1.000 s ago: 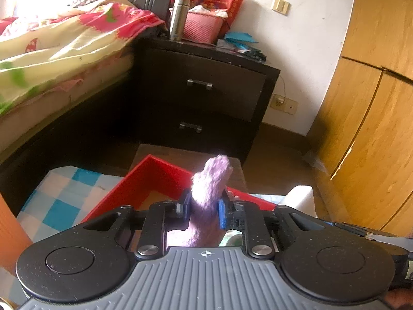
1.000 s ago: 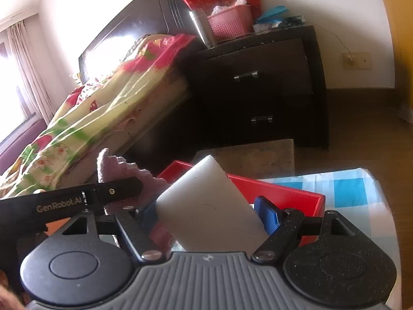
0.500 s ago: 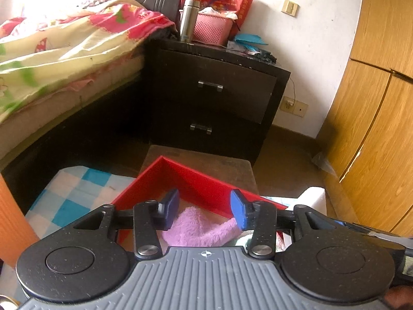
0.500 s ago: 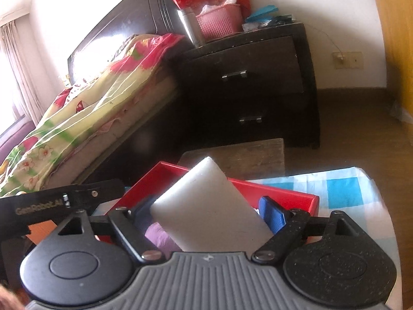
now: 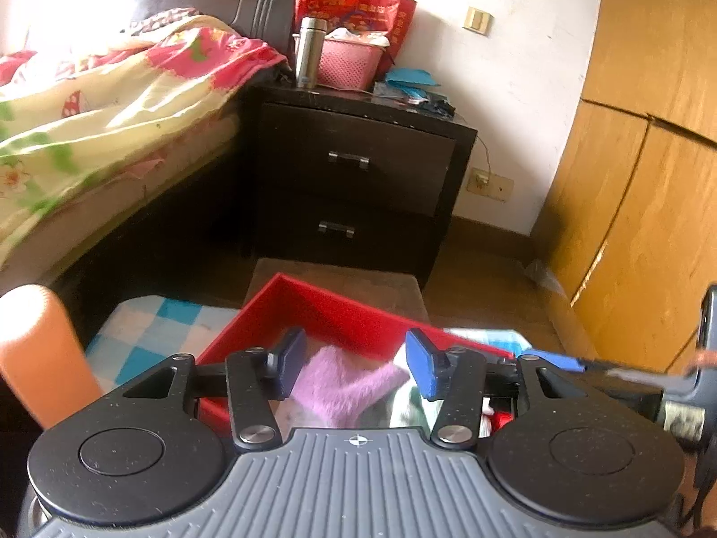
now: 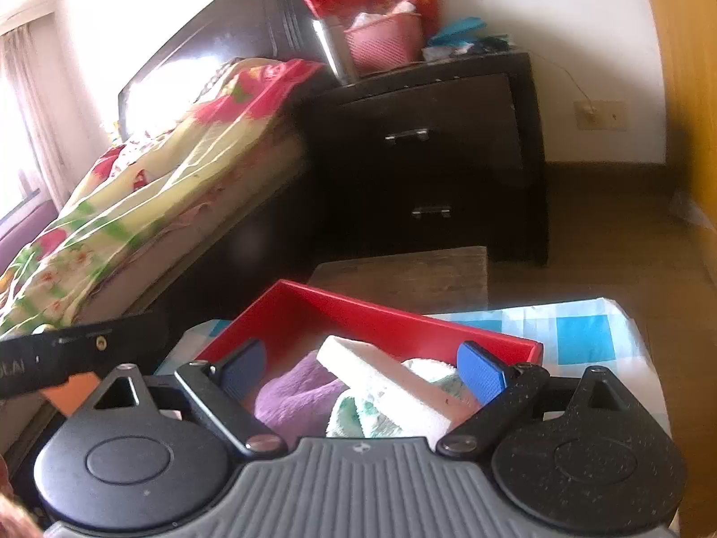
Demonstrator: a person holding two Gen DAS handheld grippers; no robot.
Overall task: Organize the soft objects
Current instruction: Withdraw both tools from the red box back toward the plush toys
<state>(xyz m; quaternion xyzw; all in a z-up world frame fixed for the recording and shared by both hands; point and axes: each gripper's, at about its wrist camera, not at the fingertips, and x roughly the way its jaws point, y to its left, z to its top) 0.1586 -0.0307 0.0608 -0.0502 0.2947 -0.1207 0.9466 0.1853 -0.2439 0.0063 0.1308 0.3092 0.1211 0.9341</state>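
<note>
A red box (image 5: 340, 309) (image 6: 358, 309) stands on a blue-checked cloth. In it lies a fluffy purple cloth (image 5: 345, 385) (image 6: 295, 394). A white sponge block (image 6: 390, 381) rests across a green-and-white towel (image 6: 358, 412) beside it. My left gripper (image 5: 356, 365) hovers over the box with its jaws opening; the purple cloth lies below them, untouched by the pads. My right gripper (image 6: 363, 367) also hangs above the box, jaws opening wide, with the sponge lying loose beneath them. The right gripper's blue fingertip (image 5: 551, 358) shows at the right of the left wrist view.
A dark nightstand (image 5: 358, 179) with a pink basket (image 5: 349, 62), steel flask (image 5: 309, 51) and red bag stands ahead. A bed with a floral quilt (image 5: 103, 103) fills the left. Wooden wardrobe doors (image 5: 650, 224) line the right. An orange cylinder (image 5: 40, 349) stands at near left.
The left gripper let go of the purple cloth, which dropped into the red box. The right gripper released the white sponge, which now lies flat in the box. Both jaws spread wider.
</note>
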